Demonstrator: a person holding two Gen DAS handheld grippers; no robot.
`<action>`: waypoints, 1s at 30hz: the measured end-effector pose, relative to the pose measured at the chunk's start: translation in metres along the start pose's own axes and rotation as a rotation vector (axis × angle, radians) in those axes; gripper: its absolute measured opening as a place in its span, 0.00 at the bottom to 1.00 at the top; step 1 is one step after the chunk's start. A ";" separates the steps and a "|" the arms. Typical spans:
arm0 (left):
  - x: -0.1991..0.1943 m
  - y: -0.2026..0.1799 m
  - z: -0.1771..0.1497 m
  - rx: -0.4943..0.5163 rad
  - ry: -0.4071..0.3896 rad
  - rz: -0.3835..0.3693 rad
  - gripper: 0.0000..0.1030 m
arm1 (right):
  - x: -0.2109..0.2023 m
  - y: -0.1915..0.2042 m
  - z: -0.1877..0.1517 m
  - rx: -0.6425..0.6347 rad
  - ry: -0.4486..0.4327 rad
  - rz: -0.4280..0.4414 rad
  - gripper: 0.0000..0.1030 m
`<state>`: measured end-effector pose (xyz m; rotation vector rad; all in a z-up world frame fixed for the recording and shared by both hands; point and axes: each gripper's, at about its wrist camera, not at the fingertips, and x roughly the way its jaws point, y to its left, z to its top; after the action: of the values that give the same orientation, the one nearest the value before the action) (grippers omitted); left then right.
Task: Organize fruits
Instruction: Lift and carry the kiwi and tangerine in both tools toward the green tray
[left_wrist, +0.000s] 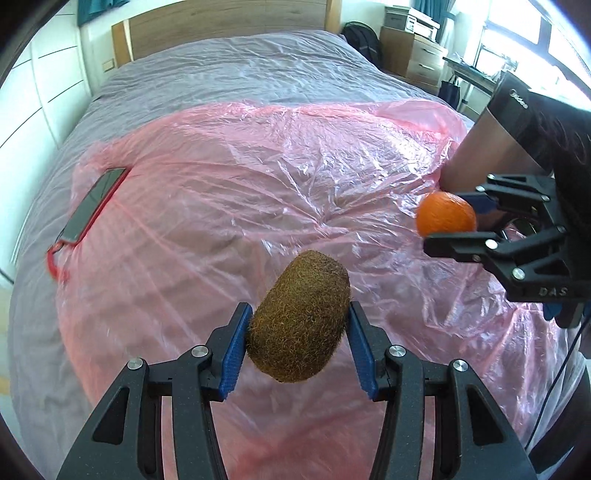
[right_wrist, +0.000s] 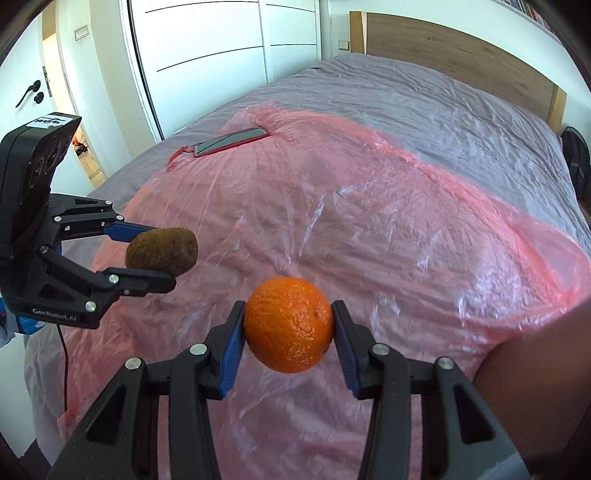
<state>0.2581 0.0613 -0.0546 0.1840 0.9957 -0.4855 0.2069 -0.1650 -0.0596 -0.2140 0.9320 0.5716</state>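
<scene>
Inspector A: Left tongs (left_wrist: 298, 334) clamp a kiwi (left_wrist: 300, 316) by its flanks, aloft over the pink plastic sheet (left_wrist: 236, 192); it may pivot loose.

Inspector B: Right tongs (right_wrist: 289, 330) pinch the orange (right_wrist: 289, 325); round peel could roll out onto the bed (right_wrist: 424, 96).

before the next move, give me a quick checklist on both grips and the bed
1. Left gripper shut on the kiwi, pads on both sides: ok.
2. Right gripper shut on the orange: ok.
3. Both fruits clear of the pink plastic sheet: ok.
4. Grippers apart, not touching each other: ok.
5. Phone lies at the sheet's edge, away from both fruits: ok.
6. A bowl or tray to put the fruits in: cannot tell, none in view.
</scene>
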 end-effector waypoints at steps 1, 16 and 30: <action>-0.002 -0.003 -0.002 0.001 -0.001 0.010 0.45 | -0.004 0.002 -0.004 0.001 0.000 0.001 0.68; -0.048 -0.069 -0.044 -0.048 -0.024 0.006 0.45 | -0.072 0.018 -0.076 0.063 0.000 0.008 0.68; -0.077 -0.139 -0.068 -0.065 -0.038 -0.042 0.45 | -0.129 0.001 -0.146 0.152 -0.012 -0.030 0.68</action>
<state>0.1058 -0.0123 -0.0168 0.0953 0.9783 -0.4929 0.0452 -0.2719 -0.0411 -0.0881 0.9545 0.4715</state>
